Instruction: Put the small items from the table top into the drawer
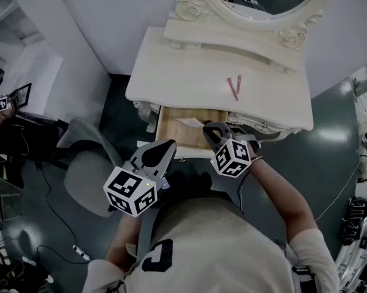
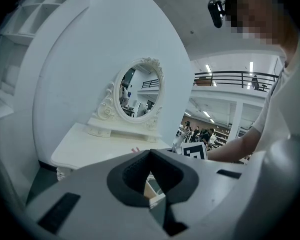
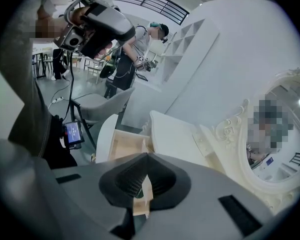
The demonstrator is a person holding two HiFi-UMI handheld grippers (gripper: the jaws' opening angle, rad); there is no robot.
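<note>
Left tool (image 1: pixel 167 145), right tool (image 1: pixel 209 127) both pinched empty at open drawer (image 1: pixel 171 124), chair (image 1: pixel 88 171) beside

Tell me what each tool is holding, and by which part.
Nothing is held. The left tool and the right tool both have their jaws together with nothing between them.

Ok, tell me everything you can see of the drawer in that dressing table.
The drawer is pulled out from under the front edge of the white dressing table. It is shallow and boxy, the inside like bare light wood, the front panel white. Something pale and flat lies near its back; I can't tell what. The right gripper hangs over its right side; contact can't be made out.
</note>
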